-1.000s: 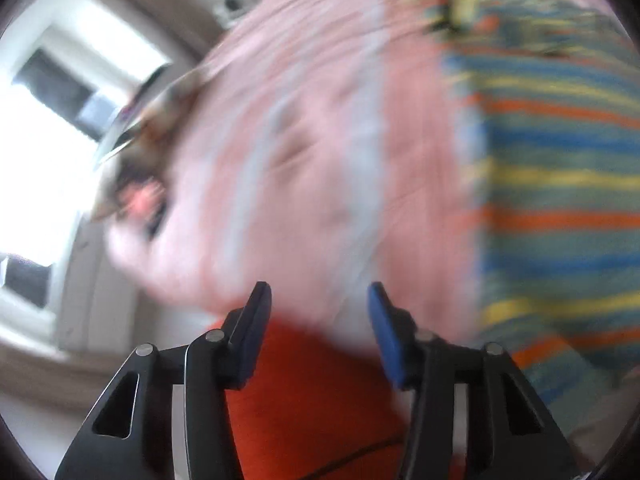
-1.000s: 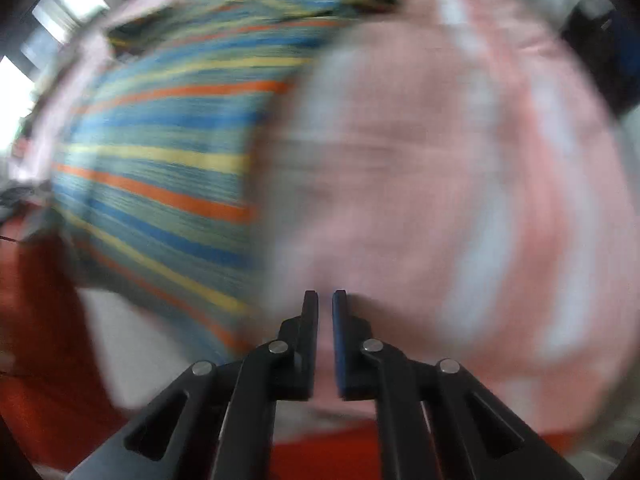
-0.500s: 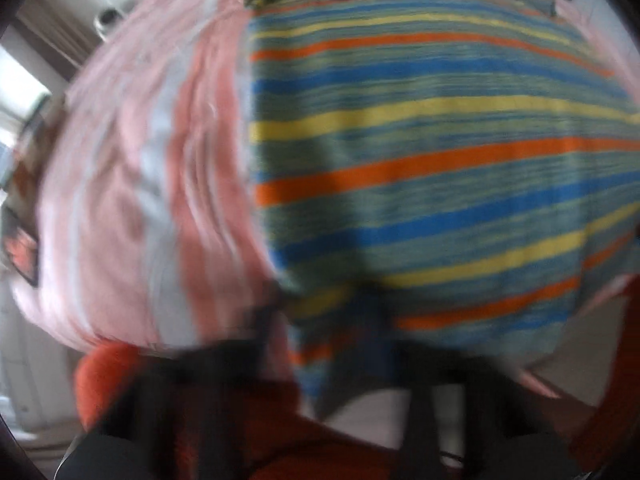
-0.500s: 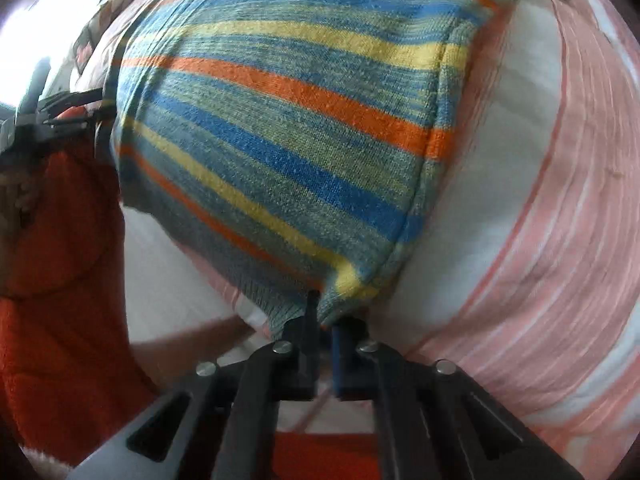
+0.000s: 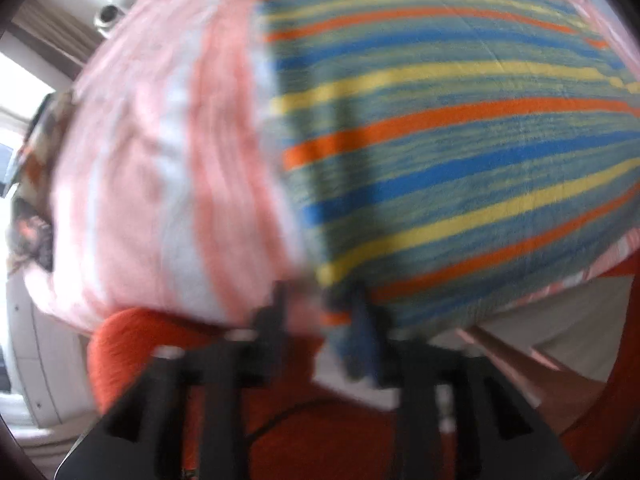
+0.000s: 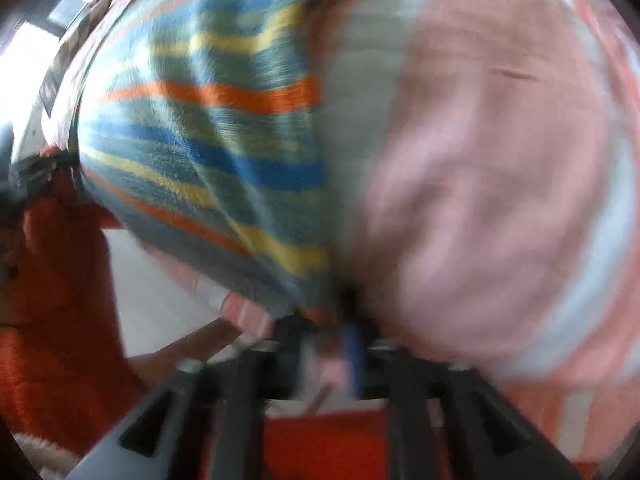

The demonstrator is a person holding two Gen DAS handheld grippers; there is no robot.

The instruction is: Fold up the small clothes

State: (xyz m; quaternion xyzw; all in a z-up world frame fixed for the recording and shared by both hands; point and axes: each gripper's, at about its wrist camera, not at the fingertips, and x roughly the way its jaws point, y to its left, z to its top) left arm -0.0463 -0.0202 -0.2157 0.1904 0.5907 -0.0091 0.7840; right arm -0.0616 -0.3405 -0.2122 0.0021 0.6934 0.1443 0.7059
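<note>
Both tools, clamped shut half a second ago, are opening: left tool [image 5: 320, 320] and right tool [image 6: 324, 332] part at the striped garment's [image 5: 460, 152] hem corners.

A pink-and-white striped sheet [image 5: 168, 168] covers the bed, orange fabric [image 5: 132, 344] below.

Motion blur smears both views: beside the striped garment [image 5: 460, 152] hem, each gripper's fingertips (dark shapes only) stay indistinct.

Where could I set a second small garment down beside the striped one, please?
Bare pink-and-white bedcover lies open on the striped garment's right in the right wrist view, and on its left in the other. The near edge, by both jaws, is crowded.
</note>
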